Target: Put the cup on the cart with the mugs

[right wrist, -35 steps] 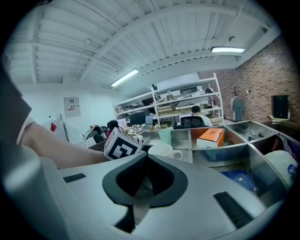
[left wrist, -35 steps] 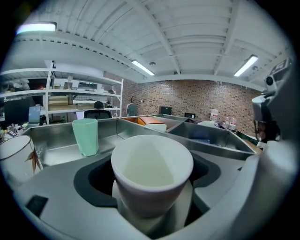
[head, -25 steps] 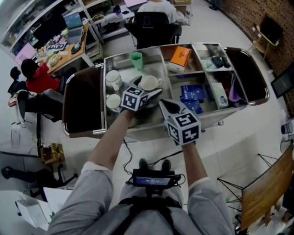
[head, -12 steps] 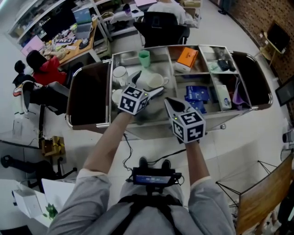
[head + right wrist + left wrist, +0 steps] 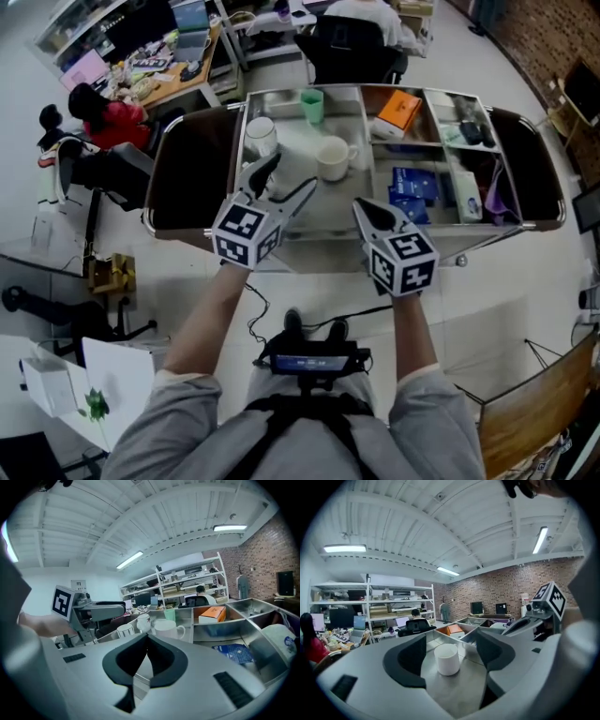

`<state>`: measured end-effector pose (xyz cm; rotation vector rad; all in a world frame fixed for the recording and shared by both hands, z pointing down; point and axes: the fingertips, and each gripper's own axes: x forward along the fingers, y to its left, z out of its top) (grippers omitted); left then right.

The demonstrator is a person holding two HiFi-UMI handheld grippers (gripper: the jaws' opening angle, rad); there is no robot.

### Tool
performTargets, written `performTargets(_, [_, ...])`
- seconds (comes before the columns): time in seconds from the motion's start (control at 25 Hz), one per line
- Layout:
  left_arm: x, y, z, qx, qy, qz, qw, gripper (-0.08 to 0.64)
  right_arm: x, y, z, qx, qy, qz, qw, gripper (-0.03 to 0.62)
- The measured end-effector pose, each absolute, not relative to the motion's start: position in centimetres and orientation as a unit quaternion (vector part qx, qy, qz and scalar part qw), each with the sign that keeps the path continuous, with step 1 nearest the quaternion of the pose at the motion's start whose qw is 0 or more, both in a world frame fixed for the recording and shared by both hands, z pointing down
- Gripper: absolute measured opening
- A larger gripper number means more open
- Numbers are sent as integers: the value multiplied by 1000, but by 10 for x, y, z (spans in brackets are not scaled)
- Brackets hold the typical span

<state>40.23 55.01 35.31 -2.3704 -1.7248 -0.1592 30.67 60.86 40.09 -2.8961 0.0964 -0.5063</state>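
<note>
The white cup [image 5: 333, 157], a mug with its handle to the right, stands free on the steel cart [image 5: 375, 89]. It shares that left compartment with a white mug [image 5: 260, 134] and a green cup [image 5: 312, 103]. My left gripper [image 5: 286, 183] hovers before the cart's near edge and points at the cup [image 5: 447, 658], which stands well ahead of the pads. Its jaws have just been closing, with nothing between them, and they still stand apart. My right gripper [image 5: 370, 214] is shut and empty, level beside the left one. From it I see the same cup [image 5: 168, 629].
An orange box [image 5: 398, 111], blue packets [image 5: 412, 183] and a purple cloth [image 5: 492, 197] fill the cart's right compartments. Dark shelves [image 5: 192, 178] flank the tray on both sides. A person in red [image 5: 103, 117] sits at a desk far left, behind the cart is an office chair [image 5: 356, 52].
My left gripper has drawn back and up from the white cup, which stays on the cart. Its jaws are narrower than before. The right gripper has barely shifted.
</note>
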Motion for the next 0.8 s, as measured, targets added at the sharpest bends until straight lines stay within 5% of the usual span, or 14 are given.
performTargets(0.4, [384,426,379,-868,-488,-78,36,14,280,562,418,-979,30,-167,110,6])
performTargets(0.8, [365,320,427,-882,-453,-127,27,0,252,491,434,-979,10,-172,108,6])
